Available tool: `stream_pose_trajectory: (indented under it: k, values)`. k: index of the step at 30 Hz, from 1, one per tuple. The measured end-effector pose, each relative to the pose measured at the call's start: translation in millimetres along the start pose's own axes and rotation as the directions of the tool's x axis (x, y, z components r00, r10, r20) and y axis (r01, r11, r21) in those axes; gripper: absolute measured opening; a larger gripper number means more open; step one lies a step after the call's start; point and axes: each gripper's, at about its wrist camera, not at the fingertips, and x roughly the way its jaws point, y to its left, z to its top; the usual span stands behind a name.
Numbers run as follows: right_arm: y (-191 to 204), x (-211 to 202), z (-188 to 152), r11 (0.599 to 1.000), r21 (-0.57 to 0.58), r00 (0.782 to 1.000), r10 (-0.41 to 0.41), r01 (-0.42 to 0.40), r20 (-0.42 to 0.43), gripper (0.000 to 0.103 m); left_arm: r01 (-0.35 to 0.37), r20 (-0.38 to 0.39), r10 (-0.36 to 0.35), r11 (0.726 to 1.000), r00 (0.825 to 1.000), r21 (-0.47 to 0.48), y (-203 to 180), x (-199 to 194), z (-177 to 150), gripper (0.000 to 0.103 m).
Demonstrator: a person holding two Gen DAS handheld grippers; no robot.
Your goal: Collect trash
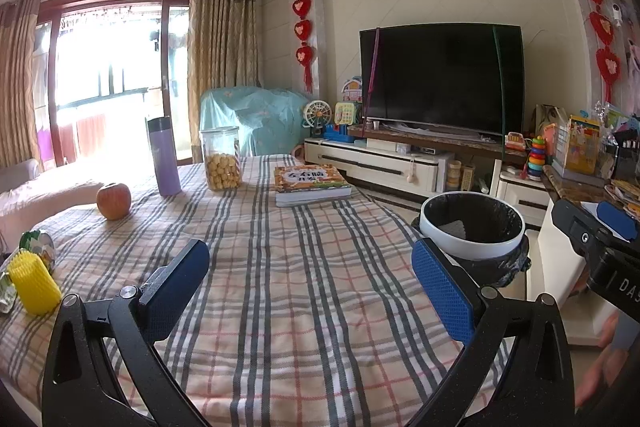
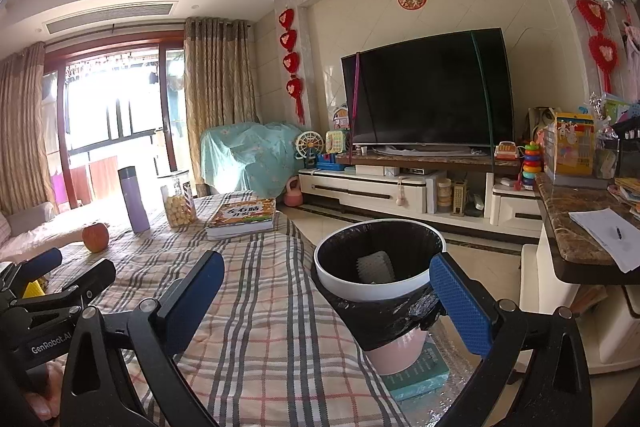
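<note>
Yellow foam netting (image 1: 34,285) is what I'd go for first. It sits at the left edge of the table (image 1: 304,267), touching a crumpled wrapper (image 1: 6,293), with a green-and-white packet (image 1: 40,247) just behind it. The bin (image 2: 378,259), lined with a black bag, stands just off the table's right edge and already has a pale foam sleeve (image 2: 374,267) in it.

The left gripper (image 1: 310,277) hovers over the middle of the checked cloth, jaws spread wide and holding nothing. Same for the right gripper (image 2: 326,301), spread wide and empty, straddling the table's right edge and the bin.

My take: swing the left one toward that left edge, come in low, and pinch the netting across its middle so it squashes instead of rolling away. Keep clear of the apple (image 1: 114,201) further back, since that's probably not trash. Then carry it across to the bin, watching the other gripper.
</note>
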Motion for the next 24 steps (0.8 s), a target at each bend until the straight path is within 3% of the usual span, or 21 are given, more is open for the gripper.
stream_pose_trajectory:
  k: [24]
  values:
    - [2.7, 9.7, -1.1, 1.0, 0.007, 1.0, 0.015, -0.015, -0.018, 0.103, 0.015, -0.014, -0.015, 1.0, 1.0, 0.0, 4.1, 7.1, -2.5, 0.103]
